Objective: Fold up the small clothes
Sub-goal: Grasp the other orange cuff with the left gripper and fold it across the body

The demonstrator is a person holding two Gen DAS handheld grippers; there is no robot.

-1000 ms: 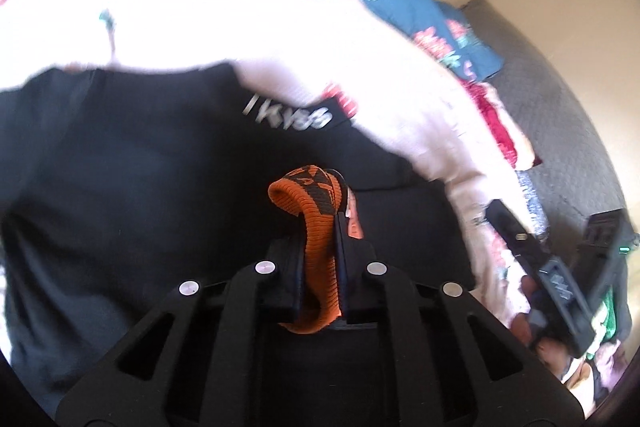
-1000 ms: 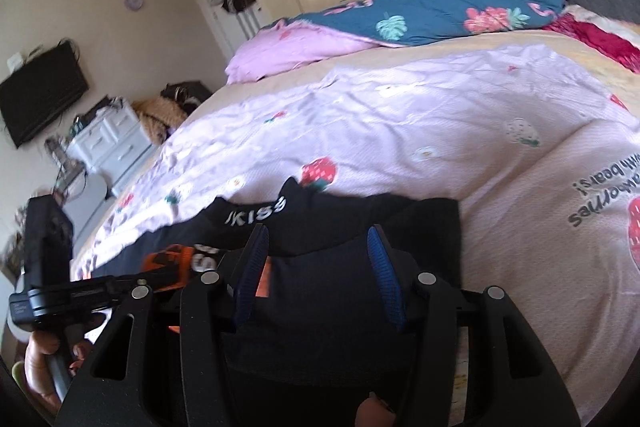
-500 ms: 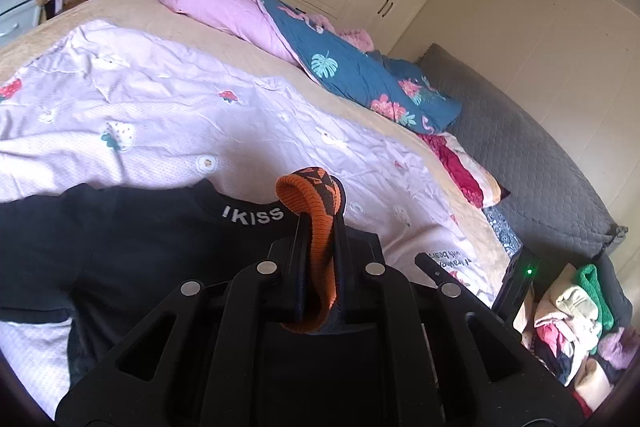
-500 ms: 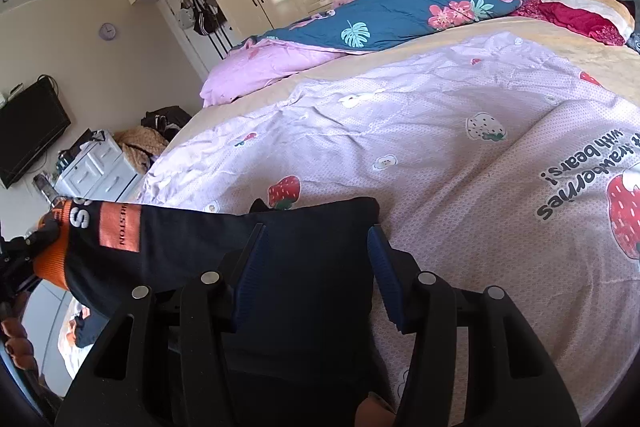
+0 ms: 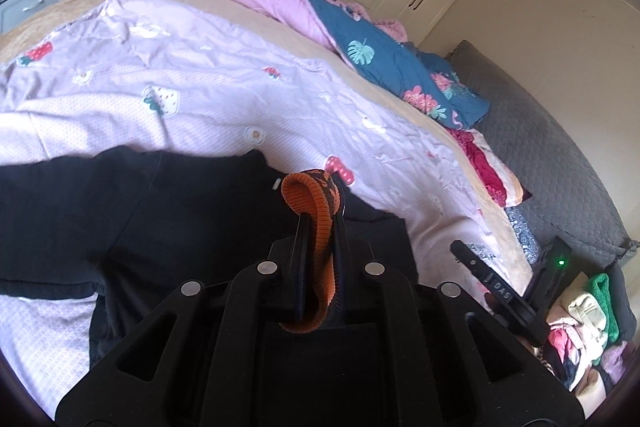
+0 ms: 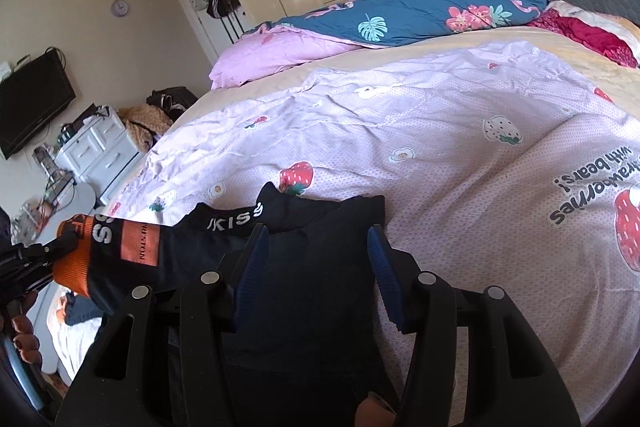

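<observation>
the left tool (image 5: 319, 223) is clamped on the orange cuff (image 5: 316, 195) of the black garment (image 5: 132, 211), holding the sleeve off the bed (image 6: 440, 131). the right tool (image 6: 316, 259) stands half open over the garment's body on the strawberry sheet, gripping nothing

Garment (image 6: 304, 267) on bedspread (image 6: 440, 155) — pillows (image 6: 400, 15) behind
</observation>
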